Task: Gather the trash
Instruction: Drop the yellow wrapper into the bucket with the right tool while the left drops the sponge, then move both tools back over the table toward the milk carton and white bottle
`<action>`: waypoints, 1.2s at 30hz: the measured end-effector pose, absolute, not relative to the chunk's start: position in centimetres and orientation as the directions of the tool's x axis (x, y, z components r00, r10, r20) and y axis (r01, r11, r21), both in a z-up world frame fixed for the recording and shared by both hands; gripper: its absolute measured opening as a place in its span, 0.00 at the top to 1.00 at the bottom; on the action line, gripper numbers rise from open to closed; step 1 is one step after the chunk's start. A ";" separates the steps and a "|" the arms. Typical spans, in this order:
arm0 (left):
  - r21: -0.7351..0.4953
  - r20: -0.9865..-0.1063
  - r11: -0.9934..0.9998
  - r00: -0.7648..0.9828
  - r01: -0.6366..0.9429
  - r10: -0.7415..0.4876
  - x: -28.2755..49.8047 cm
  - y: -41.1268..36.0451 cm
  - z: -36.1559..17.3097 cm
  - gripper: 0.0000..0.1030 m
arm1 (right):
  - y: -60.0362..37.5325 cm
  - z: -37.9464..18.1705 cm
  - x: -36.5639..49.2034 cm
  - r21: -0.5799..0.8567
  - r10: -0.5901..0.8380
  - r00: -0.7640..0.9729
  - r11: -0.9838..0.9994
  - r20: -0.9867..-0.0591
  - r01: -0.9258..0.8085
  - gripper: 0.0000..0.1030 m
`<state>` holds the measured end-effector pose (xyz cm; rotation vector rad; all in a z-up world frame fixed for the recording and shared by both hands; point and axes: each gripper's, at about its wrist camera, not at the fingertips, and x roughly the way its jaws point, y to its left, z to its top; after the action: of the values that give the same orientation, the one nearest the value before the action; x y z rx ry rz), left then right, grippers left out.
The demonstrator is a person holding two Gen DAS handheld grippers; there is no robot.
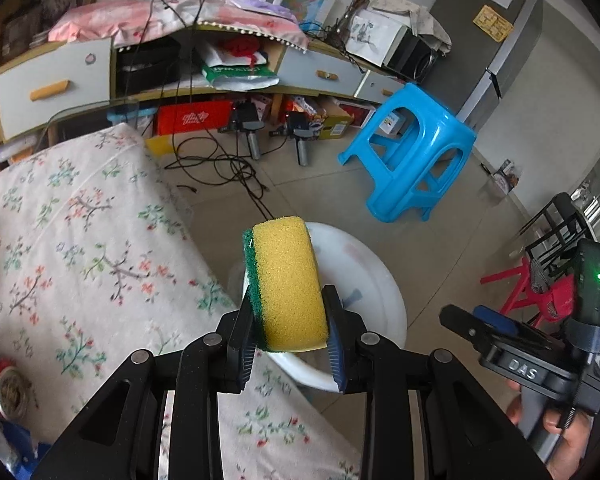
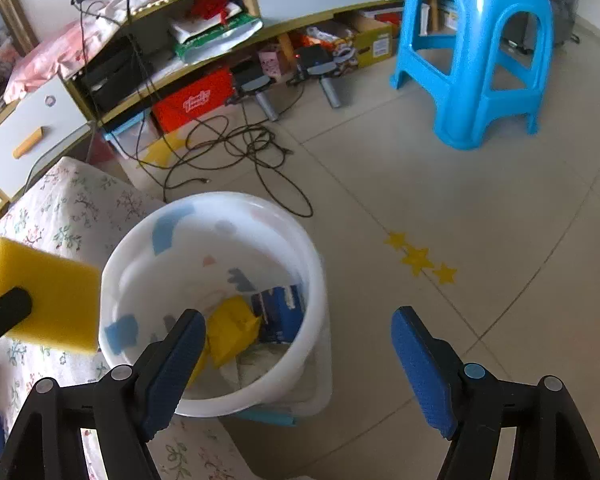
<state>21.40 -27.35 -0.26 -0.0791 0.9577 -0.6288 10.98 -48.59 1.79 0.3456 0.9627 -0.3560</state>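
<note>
Left tongs point(image 1: 290, 330) pinching yellow sponge point(image 1: 288, 288) with green scouring side, right tongs point(image 2: 296, 360) wide open, empty

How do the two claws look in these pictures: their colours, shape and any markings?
Both are black, angular linkages with round silver-grey pivot pins. The left claw has two narrow black fingers faced with ribbed blue pads. The right claw has the same build, with broad textured blue pads. Seen from the left wrist camera, the right one has a grey handle, raised "DAS" lettering and a lit green lamp.
</note>
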 end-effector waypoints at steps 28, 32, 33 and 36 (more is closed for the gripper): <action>-0.163 -0.808 0.933 0.499 0.322 -0.313 15.5 -16.2 1.1 0.00 | -43.9 4.9 9.9 0.101 -0.139 0.584 0.928 -0.799 0.359 0.16; -0.171 -0.813 0.945 0.502 0.278 -0.295 14.4 -12.1 1.6 0.00 | -41.8 4.9 9.8 0.091 -0.125 0.587 0.942 -0.800 0.324 0.14; -0.172 -0.813 0.950 0.507 0.262 -0.287 14.1 -11.0 1.7 0.00 | -41.2 4.9 9.9 0.085 -0.124 0.587 0.945 -0.800 0.315 0.13; -0.167 -0.810 0.962 0.526 0.218 -0.260 13.6 -7.9 2.1 0.00 | -39.8 4.8 10.0 0.078 -0.116 0.586 0.953 -0.802 0.294 0.13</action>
<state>13.56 -7.92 2.15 -0.0465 0.9757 -0.2855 10.02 -39.76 4.77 0.2113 0.9152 -0.2411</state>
